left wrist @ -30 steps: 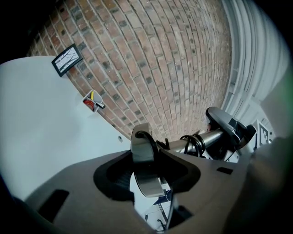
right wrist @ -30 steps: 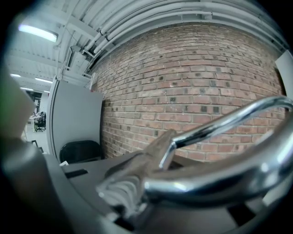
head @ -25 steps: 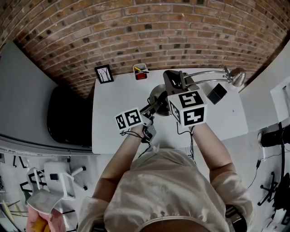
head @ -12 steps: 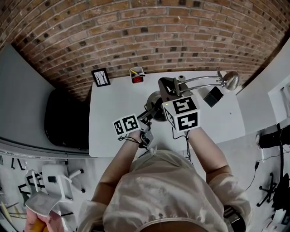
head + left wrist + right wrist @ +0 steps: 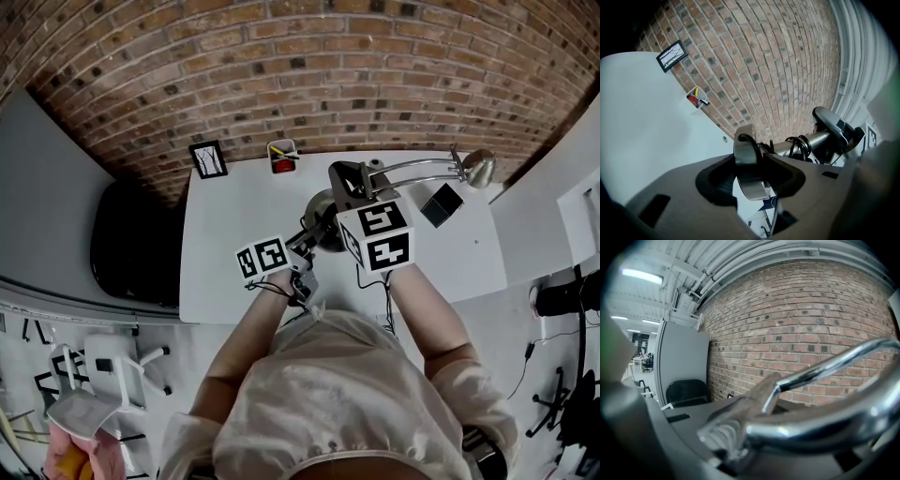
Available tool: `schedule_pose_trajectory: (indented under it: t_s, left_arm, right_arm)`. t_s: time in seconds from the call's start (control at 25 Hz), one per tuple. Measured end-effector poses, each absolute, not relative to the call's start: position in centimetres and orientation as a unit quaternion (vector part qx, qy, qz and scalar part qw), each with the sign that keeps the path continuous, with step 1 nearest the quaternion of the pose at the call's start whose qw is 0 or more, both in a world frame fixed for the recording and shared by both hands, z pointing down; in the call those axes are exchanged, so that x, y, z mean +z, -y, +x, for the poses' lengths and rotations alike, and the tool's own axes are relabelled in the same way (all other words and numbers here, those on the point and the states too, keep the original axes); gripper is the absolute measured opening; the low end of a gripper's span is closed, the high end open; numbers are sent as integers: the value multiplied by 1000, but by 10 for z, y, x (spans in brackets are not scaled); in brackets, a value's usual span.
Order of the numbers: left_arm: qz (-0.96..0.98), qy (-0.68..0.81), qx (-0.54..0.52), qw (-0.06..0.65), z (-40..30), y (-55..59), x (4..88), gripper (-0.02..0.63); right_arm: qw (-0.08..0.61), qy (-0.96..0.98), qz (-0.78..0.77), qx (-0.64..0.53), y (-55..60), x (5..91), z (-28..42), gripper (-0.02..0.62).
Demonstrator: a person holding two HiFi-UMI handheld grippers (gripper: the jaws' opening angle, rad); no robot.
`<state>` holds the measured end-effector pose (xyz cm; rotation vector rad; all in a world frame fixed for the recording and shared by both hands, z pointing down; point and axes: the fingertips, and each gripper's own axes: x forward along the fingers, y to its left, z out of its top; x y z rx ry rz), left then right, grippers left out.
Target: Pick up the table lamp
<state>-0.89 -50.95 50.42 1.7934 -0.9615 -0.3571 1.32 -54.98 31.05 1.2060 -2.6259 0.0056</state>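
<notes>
Right gripper (image 5: 360,180) and left gripper (image 5: 313,227) both work over the white rectangular table (image 5: 234,258). Right is clenched on the thin arm of the chrome metal table lamp (image 5: 422,166); left pinches the rim of its round base (image 5: 749,161). Can't tell if base is clear of tabletop. Best bet: lift both hands together, base level, firm squeeze so slick arm won't roll; mind coiled black cord (image 5: 800,144).

Overhead; gripper views close on lamp (image 5: 412,167)
</notes>
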Motion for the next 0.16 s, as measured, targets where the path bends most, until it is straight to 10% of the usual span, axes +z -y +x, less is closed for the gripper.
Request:
schedule_pose_trajectory:
  t_s: [0.16]
  left_arm:
    - [744,400,-150,513,-2,512,506,179]
  right_arm:
    - [127,902,412,6,553,313,20,26]
